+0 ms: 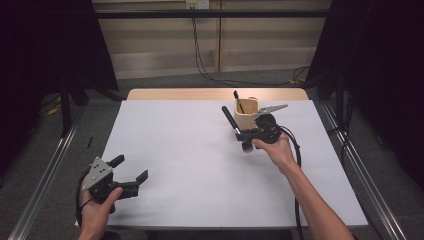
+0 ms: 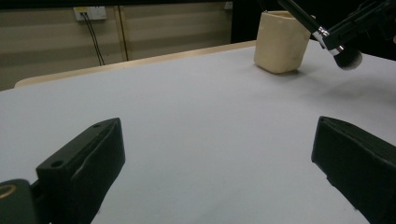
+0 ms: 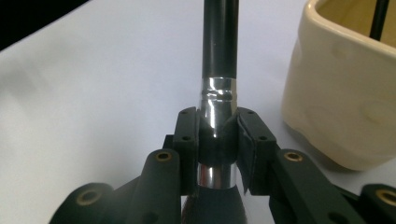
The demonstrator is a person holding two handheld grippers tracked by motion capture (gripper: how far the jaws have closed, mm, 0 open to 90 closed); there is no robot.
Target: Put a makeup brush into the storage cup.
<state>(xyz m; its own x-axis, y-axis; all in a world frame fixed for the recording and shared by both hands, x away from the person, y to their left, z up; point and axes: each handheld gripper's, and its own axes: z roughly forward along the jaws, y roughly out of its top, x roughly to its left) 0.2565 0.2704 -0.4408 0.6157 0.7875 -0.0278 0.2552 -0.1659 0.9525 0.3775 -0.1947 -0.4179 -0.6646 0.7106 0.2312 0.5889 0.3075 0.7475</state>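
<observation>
Right gripper (image 3: 215, 140) clamped on the brush (image 3: 218, 60) at its silver ferrule, handle pointing away, bristles toward the hand. Brush held just beside the cup (image 3: 345, 93), above the table (image 1: 190, 150). Risks: smooth metal may slip or twist between the pads; the handle may clip the cup's rim and tip it, or foul the other brush (image 1: 238, 103) standing inside. Left gripper (image 1: 131, 172) idle, jaws wide apart, well away.

Beige panelled wall (image 1: 260, 35), grey floor (image 1: 220, 80)
</observation>
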